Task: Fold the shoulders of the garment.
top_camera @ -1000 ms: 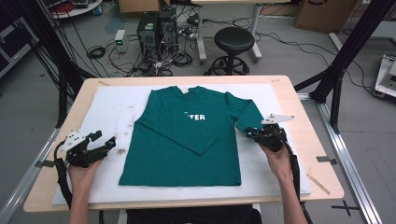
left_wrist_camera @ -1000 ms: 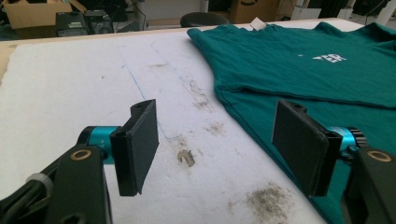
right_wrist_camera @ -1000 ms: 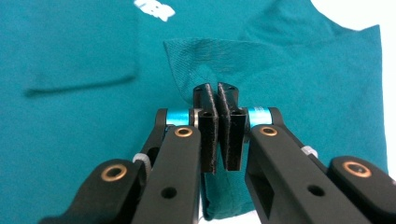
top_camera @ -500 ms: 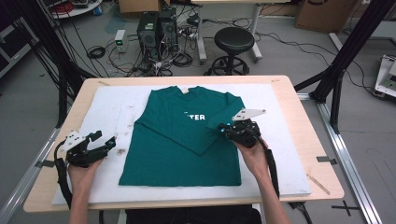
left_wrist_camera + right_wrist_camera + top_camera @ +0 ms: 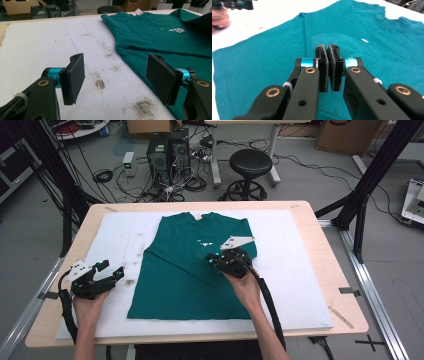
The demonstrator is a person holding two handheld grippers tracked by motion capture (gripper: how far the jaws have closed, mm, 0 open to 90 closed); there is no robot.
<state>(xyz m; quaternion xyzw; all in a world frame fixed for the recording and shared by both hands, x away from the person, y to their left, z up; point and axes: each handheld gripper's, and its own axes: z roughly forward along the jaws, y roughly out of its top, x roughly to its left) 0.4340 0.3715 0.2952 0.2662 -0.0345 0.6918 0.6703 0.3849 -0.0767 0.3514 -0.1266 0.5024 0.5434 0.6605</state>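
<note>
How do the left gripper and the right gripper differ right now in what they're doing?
The left gripper has its jaws wide open with nothing between them; the right gripper has its jaws shut, apparently pinching a fold of the green t-shirt. The left gripper sits over the bare white mat beside the shirt's edge; the right gripper sits over the shirt's middle, with the sleeve folded inward. Both are black, hand-held, with blue collars behind the pads.

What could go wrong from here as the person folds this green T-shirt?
1. The right gripper pinches just a thin edge of the sleeve; it may slip out and flop back.
2. The left gripper sits open beside the T-shirt, so the pull might drag or wrinkle the cloth.
</note>
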